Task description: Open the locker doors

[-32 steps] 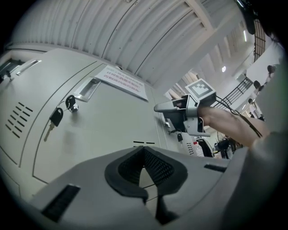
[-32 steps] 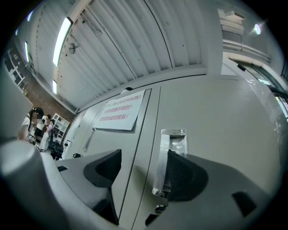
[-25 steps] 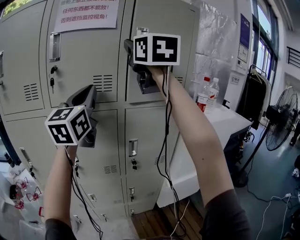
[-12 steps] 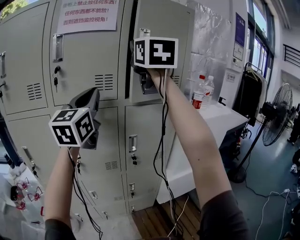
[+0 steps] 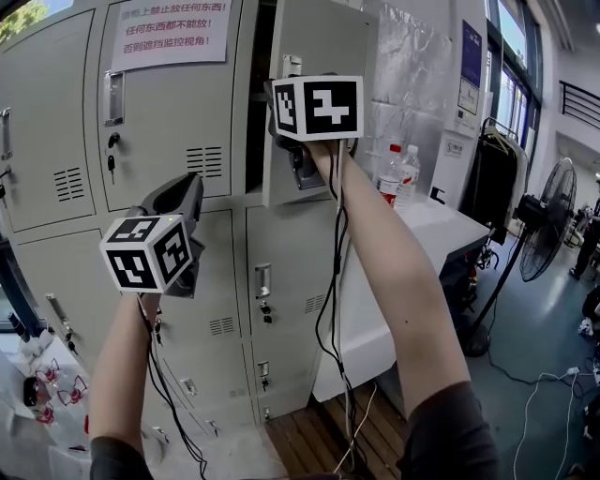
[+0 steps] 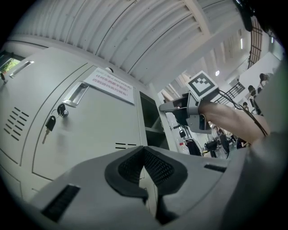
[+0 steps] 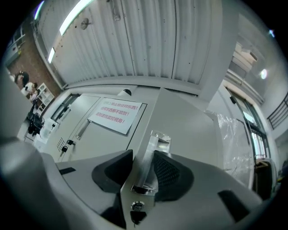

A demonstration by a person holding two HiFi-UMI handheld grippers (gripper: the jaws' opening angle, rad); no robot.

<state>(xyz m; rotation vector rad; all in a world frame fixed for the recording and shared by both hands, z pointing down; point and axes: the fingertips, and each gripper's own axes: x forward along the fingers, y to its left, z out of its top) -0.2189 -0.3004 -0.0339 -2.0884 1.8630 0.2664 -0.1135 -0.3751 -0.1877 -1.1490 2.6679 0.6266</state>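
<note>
The grey upper right locker door (image 5: 323, 37) stands partly ajar, with a dark gap at its left edge. Its metal handle (image 7: 155, 141) lies between the pads of my right gripper (image 7: 143, 173), which grips it while the jaws ease slightly wider. In the head view the right gripper (image 5: 289, 112) is raised at the door, mostly behind its marker cube. My left gripper (image 5: 190, 186) hangs lower left before the middle lockers, shut and empty. The left gripper view shows its jaws (image 6: 144, 150) together, with the opened locker (image 6: 150, 117) beyond.
The upper middle locker door (image 5: 169, 112) is closed, with a paper sign (image 5: 173, 28) and keys (image 5: 111, 155) in its lock. More closed lockers (image 5: 281, 281) are below. A white table (image 5: 441, 234) with bottles (image 5: 398, 173) stands right, then a fan (image 5: 544, 220).
The upper right door has swung further out from closed to ajar, the right gripper moving with its handle. The left gripper has stayed almost still.
</note>
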